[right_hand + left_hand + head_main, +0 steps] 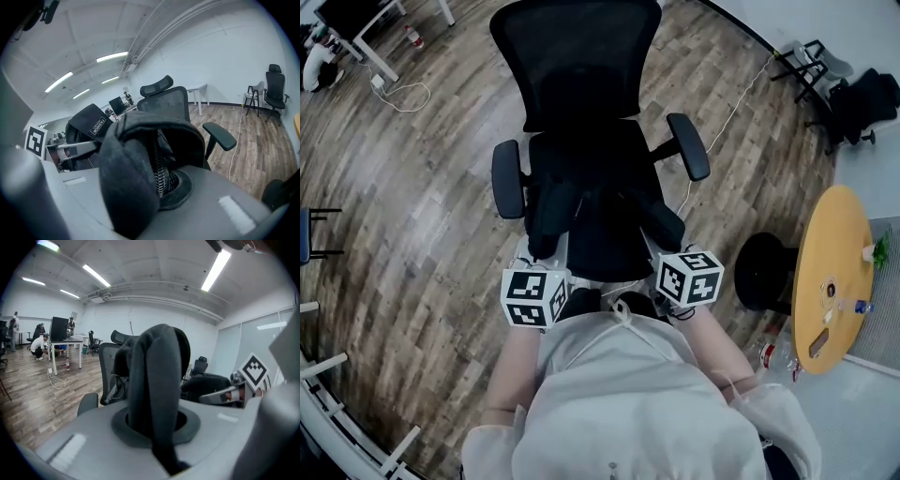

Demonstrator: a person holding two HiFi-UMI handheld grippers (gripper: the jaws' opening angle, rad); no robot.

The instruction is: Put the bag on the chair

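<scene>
Two grippers (157, 427) (157, 187), one bag (123, 161), one round table (836, 239).

A small label (97, 125) on the bag (129, 183) reads "FASHION".

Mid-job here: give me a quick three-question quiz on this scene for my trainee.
1. True or false: the left hand-held gripper and the right hand-held gripper are both shut on the black bag.
2. In the head view, what stands to the right of the office chair? A. a round yellow table; B. a sofa; C. a fridge.
3. How many armrests show on the chair?
Key: 1 true; 2 A; 3 two.
</scene>
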